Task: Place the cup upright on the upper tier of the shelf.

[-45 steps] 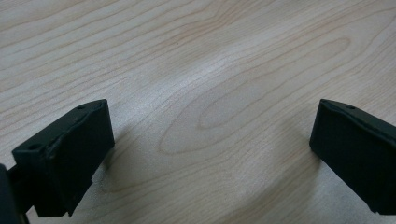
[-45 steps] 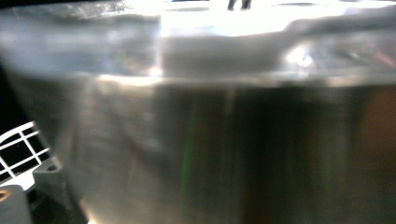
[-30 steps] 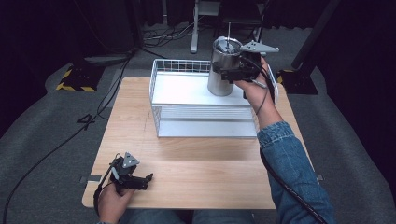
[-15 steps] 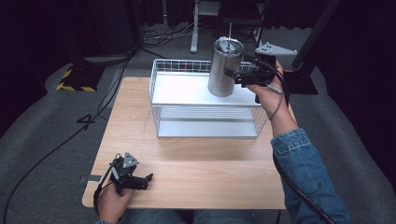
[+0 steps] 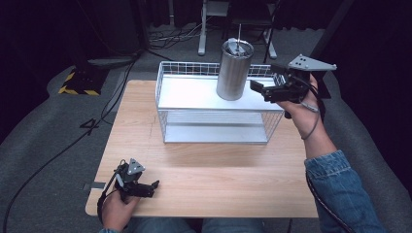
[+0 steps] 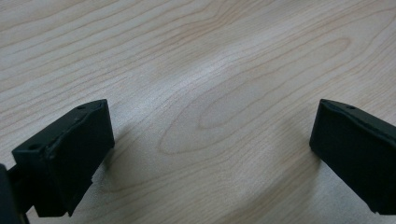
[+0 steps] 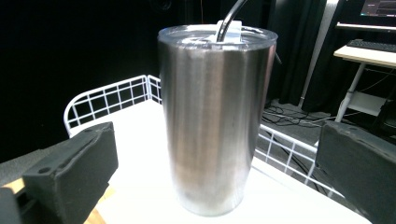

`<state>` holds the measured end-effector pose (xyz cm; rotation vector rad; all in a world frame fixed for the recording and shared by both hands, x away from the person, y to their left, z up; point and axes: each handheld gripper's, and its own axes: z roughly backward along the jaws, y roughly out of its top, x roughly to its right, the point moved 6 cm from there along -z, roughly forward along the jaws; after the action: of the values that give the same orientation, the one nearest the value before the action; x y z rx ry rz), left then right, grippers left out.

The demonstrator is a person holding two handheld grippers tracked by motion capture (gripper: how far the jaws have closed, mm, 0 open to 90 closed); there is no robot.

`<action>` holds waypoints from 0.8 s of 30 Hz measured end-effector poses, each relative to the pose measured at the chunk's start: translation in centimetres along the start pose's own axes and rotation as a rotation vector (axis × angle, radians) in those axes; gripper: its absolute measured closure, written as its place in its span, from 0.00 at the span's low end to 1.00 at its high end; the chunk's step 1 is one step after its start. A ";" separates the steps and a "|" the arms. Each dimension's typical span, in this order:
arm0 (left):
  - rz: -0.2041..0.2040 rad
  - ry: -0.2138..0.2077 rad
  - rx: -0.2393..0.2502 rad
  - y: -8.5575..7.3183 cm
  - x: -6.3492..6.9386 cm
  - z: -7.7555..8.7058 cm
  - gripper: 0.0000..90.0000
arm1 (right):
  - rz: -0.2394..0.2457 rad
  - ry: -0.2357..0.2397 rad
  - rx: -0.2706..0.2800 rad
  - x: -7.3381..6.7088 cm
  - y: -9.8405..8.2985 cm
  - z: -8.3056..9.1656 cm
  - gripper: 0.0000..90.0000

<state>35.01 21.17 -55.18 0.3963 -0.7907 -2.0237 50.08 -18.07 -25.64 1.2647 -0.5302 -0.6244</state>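
left tongs rested on the wooden counter at its near left corner, jaws apart. steel tumbler stood upright on the white wire shelf. right tongs hovered just beside it, jaws apart, clear of it.

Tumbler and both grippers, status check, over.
Right gripper open, just off the steel tumbler. Tumbler upright on the wire rack's white shelf, straw in lid. Left gripper open, idle on the table. Nothing in the way.
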 end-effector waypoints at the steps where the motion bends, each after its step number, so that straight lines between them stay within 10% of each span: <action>1: 0.000 0.000 0.000 0.0 0.0 0.0 0.00 | 0.003 0.002 -0.002 -0.1 -0.1 0.3 0.00; 24: -0.001 0.003 -0.002 0.2 -0.1 -0.1 0.00 | 0.006 -0.004 -0.047 -0.1 -5.0 7.9 0.00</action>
<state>35.25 21.11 -55.16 0.3984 -0.7871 -2.0238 43.96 -24.41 -28.78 1.2172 -0.5194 -0.6312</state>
